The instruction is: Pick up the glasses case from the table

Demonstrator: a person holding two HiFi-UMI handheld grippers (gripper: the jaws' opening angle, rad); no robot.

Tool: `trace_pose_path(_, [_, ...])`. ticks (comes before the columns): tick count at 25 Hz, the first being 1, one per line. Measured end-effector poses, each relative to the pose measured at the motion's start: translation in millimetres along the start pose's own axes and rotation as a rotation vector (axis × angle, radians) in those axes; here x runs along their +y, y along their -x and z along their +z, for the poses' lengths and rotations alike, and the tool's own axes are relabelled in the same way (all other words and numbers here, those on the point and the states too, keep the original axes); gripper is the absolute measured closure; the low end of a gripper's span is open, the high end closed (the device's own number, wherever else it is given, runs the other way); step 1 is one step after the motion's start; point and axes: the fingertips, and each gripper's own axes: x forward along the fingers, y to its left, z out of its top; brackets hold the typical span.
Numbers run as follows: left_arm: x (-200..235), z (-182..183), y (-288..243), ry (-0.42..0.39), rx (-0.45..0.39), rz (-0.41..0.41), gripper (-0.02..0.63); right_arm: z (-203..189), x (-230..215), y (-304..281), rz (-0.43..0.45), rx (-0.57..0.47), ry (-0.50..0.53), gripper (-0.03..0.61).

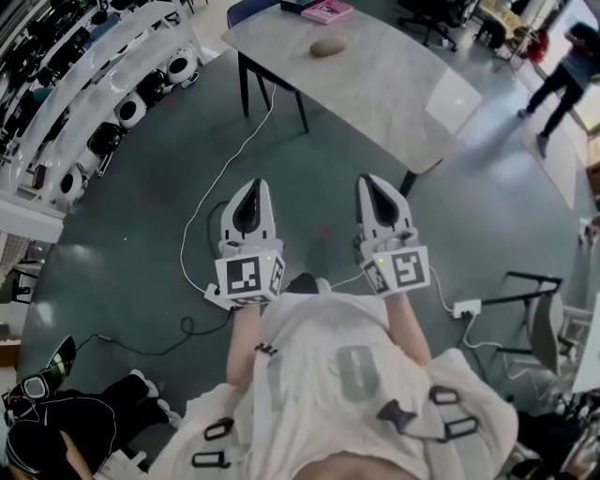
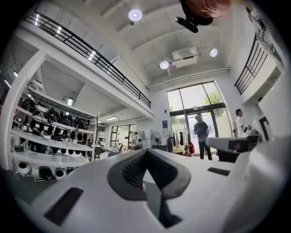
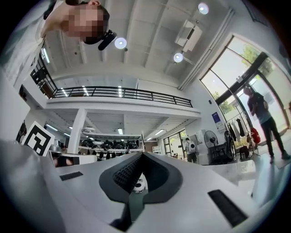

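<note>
Glasses case [image 1: 327,46] shows only as a blurry brown oval on the table [image 1: 394,84]; left claw [image 1: 254,186], right claw [image 1: 369,181] closed, empty.

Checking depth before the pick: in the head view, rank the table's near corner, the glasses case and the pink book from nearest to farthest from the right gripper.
1. The table's near corner, just ahead of the right gripper.
2. The glasses case, mid-table.
3. The pink book, far end.

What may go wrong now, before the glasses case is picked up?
The case lies far off on the table, and a white cable crosses the floor on the way: a trip hazard. The left gripper and right gripper are both shut; one must open before reaching the case.
</note>
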Motion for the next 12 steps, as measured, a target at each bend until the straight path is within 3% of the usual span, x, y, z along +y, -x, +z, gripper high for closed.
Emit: trace_pose_path(12, [6,6,-27,0.015,0.005,-0.006,0.611,-2,-24,-12,-0.046,0.029,-0.032,0.577])
